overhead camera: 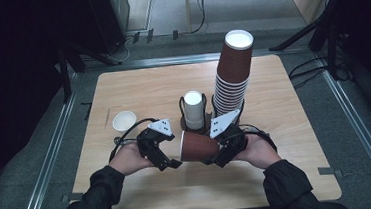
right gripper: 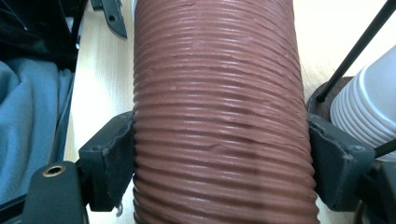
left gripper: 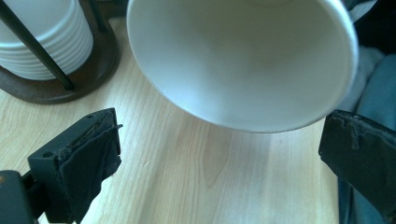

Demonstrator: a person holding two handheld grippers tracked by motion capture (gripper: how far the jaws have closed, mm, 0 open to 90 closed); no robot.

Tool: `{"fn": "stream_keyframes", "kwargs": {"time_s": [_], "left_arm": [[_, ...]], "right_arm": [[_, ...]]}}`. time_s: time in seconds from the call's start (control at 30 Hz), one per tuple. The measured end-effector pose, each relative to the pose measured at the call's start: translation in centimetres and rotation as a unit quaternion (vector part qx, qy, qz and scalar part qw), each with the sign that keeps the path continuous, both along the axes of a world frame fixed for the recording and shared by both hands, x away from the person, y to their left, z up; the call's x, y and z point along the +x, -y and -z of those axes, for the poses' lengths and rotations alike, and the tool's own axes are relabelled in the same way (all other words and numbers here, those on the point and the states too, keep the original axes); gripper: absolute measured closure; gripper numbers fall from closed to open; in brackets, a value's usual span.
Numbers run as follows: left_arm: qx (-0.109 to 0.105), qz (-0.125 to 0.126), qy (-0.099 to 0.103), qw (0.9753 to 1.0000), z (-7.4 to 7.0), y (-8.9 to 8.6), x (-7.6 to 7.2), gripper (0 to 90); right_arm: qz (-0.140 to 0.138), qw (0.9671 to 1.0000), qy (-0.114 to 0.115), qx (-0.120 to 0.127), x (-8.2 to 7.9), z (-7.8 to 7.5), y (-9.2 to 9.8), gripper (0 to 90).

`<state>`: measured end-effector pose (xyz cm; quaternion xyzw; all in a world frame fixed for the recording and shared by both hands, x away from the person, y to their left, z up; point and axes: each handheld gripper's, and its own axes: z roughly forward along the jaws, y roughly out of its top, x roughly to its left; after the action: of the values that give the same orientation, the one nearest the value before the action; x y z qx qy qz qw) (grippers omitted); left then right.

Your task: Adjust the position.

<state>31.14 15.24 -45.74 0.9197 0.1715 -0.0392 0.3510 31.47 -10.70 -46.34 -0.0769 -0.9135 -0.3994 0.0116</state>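
Observation:
A brown ribbed paper cup lies on its side just above the table, its white mouth turned left. My right gripper is shut on its body; in the right gripper view the two pads press both sides of the cup inside my right gripper. My left gripper stands open right at the cup's mouth. In the left gripper view the white inside of the cup hangs just above and ahead of my left gripper, with nothing between its jaws.
A tall stack of brown cups rises in a wire holder behind my right hand. A stack of white cups sits in a second holder at the centre. A small white cup stands at the left.

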Motion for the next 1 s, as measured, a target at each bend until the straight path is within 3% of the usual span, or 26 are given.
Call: {"fn": "stream_keyframes", "kwargs": {"time_s": [0.13,0.23,0.6,0.87,1.0], "left_arm": [[-0.043,-0.004,-0.011,0.9990,-0.3,-0.3,0.1,0.0],[-0.064,-0.006,-0.021,0.9977,-0.3,-0.1,0.1,0.0],[-0.090,0.002,-0.038,0.9952,0.0,0.9,0.0,0.0],[-0.082,0.004,-0.028,0.9962,-0.2,1.4,-0.2,2.2],[-0.079,0.006,-0.036,0.9962,-0.4,1.3,-0.2,4.3]], "right_arm": [[-0.003,0.9999,0.001,0.011,0.0,-0.1,0.2,19.2],[-0.005,0.9998,0.002,0.019,0.0,-0.1,0.2,19.2],[-0.021,0.9984,0.001,0.051,-0.4,-0.6,-0.2,19.2],[-0.029,0.9979,-0.002,0.057,-0.6,-0.5,-0.7,19.2],[-0.031,0.9977,-0.002,0.061,-0.6,-0.6,-0.7,19.4]]}}
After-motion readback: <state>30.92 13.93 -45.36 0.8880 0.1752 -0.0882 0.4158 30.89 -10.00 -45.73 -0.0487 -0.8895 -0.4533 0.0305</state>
